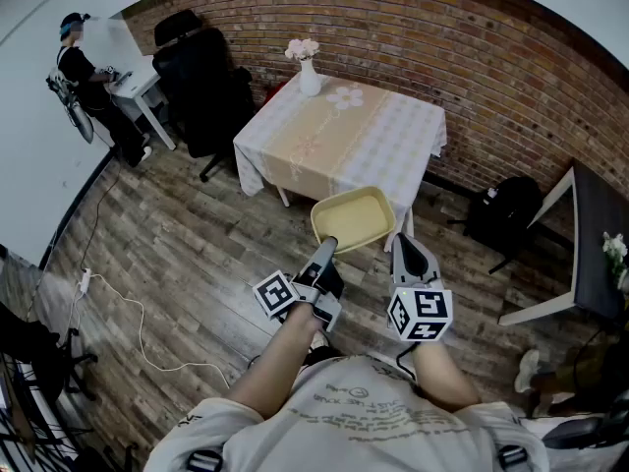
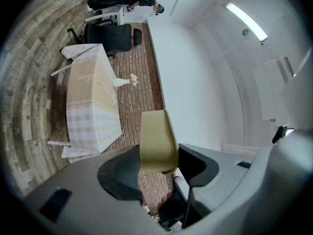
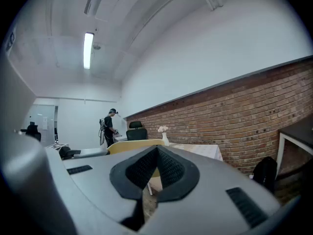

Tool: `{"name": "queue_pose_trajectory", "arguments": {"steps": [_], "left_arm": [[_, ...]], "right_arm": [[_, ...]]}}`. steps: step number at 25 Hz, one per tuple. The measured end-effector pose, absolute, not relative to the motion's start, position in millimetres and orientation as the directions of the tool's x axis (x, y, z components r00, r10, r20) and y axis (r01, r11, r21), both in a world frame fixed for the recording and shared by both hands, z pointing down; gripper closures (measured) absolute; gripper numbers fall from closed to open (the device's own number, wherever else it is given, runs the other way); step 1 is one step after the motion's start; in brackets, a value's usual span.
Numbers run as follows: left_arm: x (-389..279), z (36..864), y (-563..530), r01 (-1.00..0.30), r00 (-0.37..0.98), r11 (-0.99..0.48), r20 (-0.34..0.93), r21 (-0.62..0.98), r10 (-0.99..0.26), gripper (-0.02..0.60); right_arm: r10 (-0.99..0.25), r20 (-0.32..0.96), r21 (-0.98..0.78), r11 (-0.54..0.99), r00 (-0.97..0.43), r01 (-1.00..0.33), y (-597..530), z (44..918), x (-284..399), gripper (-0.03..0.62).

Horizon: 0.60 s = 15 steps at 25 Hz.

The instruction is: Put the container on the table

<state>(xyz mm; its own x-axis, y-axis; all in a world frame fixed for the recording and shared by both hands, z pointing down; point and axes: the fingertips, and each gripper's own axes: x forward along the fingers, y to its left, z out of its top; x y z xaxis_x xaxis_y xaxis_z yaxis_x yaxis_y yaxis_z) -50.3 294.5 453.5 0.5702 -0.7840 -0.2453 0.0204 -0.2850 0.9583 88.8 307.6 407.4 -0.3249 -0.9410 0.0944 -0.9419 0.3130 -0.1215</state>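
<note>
A shallow pale-yellow container (image 1: pixel 354 216) hangs in the air in front of me, short of the cloth-covered table (image 1: pixel 339 136). My left gripper (image 1: pixel 329 245) is shut on its near left rim; in the left gripper view the yellow container (image 2: pixel 156 138) stands edge-on between the two dark pads (image 2: pixel 120 174). My right gripper (image 1: pixel 404 246) is just right of the container with nothing in it. In the right gripper view its jaws (image 3: pixel 155 153) meet, and the container's rim (image 3: pixel 128 146) shows behind them. A white vase of flowers (image 1: pixel 308 67) stands at the table's far edge.
Black office chairs (image 1: pixel 201 82) stand left of the table by the brick wall (image 1: pixel 472 57). A person (image 1: pixel 84 72) works at a white desk in the far left corner. A black backpack (image 1: pixel 506 212) and a dark side table (image 1: pixel 595 229) are at the right. A white cable (image 1: pixel 128 323) lies on the wood floor.
</note>
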Motion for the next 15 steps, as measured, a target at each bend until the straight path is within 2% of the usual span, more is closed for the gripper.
{"name": "queue_pose_trajectory", "arguments": {"steps": [15], "left_arm": [[-53.8, 462.8, 271.8, 0.003, 0.571, -0.265, -0.219, 0.964, -0.791, 0.348]], "right_arm": [[-0.938, 0.091, -0.130, 0.322, -0.335, -0.938, 285.5, 416.7, 78.6, 0.592]]}}
